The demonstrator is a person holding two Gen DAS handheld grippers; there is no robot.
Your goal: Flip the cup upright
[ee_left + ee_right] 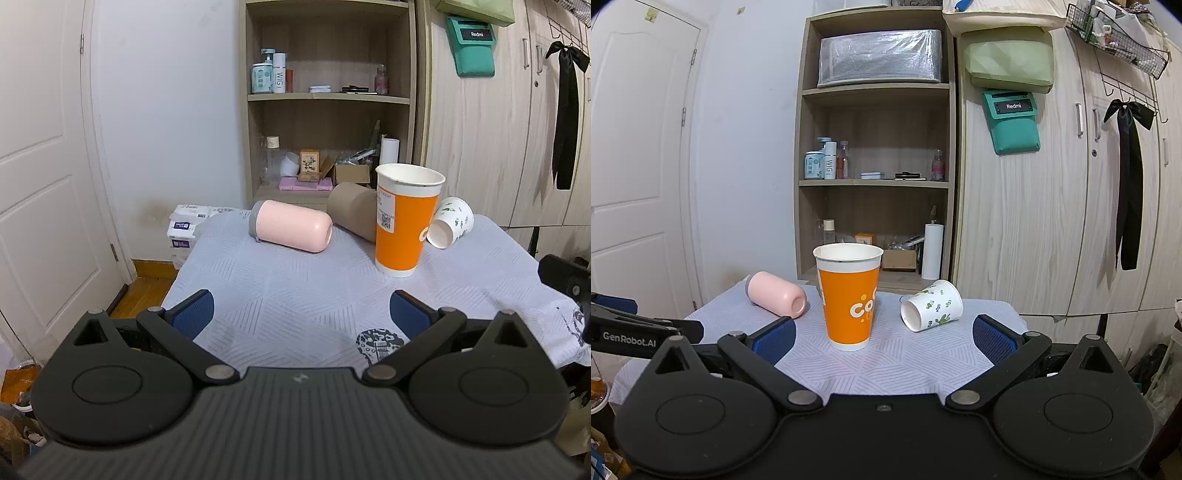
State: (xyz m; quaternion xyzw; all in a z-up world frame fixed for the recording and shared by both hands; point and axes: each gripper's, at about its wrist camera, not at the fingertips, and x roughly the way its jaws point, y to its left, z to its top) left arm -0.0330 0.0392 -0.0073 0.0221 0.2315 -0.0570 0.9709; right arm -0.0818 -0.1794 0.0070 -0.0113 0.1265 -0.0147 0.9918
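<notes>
Both our claws, left claw [301, 314] and right claw [884, 338], hang spread wide w/ nothing held, low in frame, short of the cups. Orange cup [848, 297] stands upright mid-frame on the worktop [905, 363]. Lying on their sides: pink cup [777, 299] to its left, leaf-print cup [932, 304] to its right, brown cup [352, 210] behind. Orange cup prob. blocks a straight reach to the brown one; the shelf [873, 182] behind is clutter only.

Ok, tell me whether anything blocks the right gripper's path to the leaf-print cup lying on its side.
Nothing visible does. The right gripper is open, and only bare tablecloth lies between it and the leaf-print cup. The upright orange cup stands apart, to that cup's left.
</notes>
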